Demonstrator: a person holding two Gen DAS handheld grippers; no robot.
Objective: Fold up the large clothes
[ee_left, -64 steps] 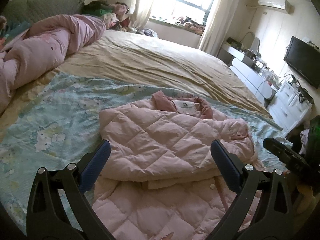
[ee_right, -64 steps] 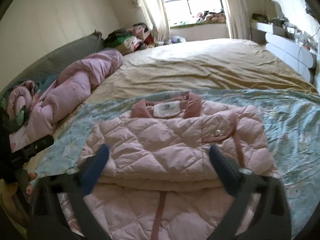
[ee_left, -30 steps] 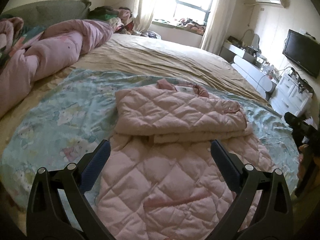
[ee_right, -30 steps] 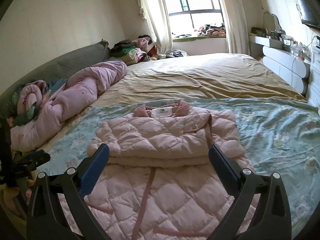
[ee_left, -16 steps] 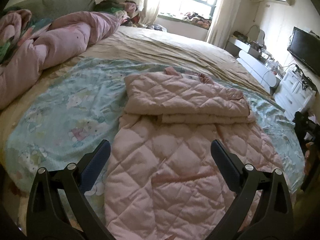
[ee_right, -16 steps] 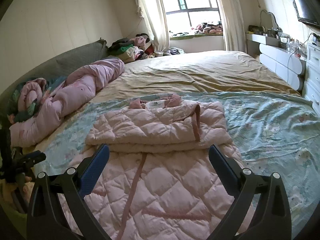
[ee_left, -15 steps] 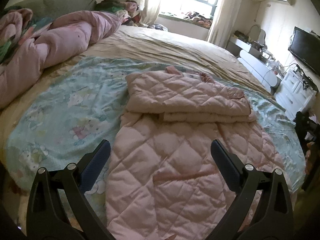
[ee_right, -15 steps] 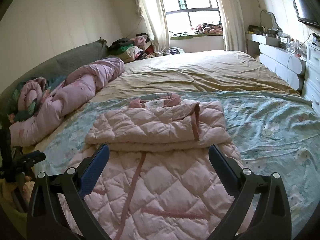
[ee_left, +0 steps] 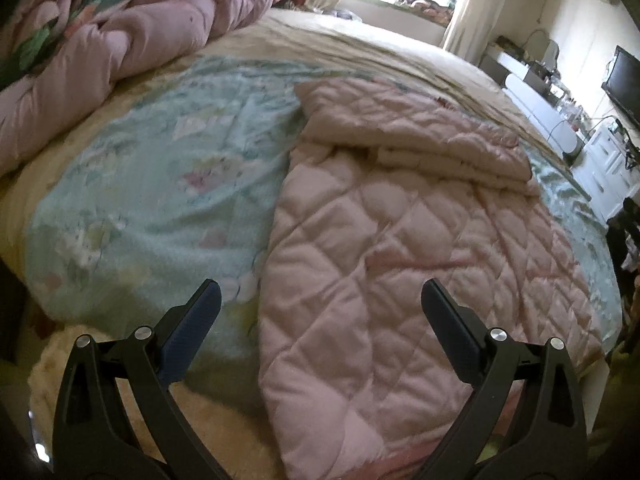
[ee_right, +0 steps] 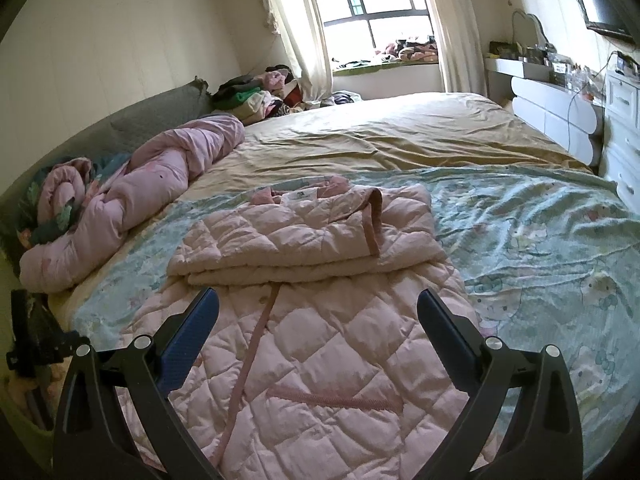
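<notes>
Bed (ee_right: 400, 136) is filling both views ahead of the claws; a tan sheet (ee_right: 420, 128) is covering its far half. A light-blue cartoon-print blanket (ee_right: 540, 232) is lying over the near half, running under and to both sides of the claws.

Pink quilted coat (ee_right: 312, 320) is lying flat on the blanket, directly ahead of and beneath both claws. Its upper part is sitting folded down over the body in a thick stack (ee_right: 304, 240) beyond the claw tips; collar and white label are facing up at the far edge. The lower panel is spreading unfolded toward the claws, with a darker pink trim strip (ee_right: 256, 332) running down it. In the left wrist view the coat (ee_left: 400, 260) is lying mostly ahead and right of the claw's centre, its left edge reaching down between the fingers; this view is motion-blurred.

A rolled pink duvet (ee_right: 132, 196) is lying far ahead and left of the right claw, against a grey headboard (ee_right: 152, 120).

Left claw (ee_left: 320, 304): fingers are standing wide apart, holding nothing, hovering above the coat's hem area; contact with the fabric cannot be judged.

Right claw (ee_right: 318, 310): fingers are standing wide apart, empty, hovering over the coat's lower panel, just short of the folded stack.
</notes>
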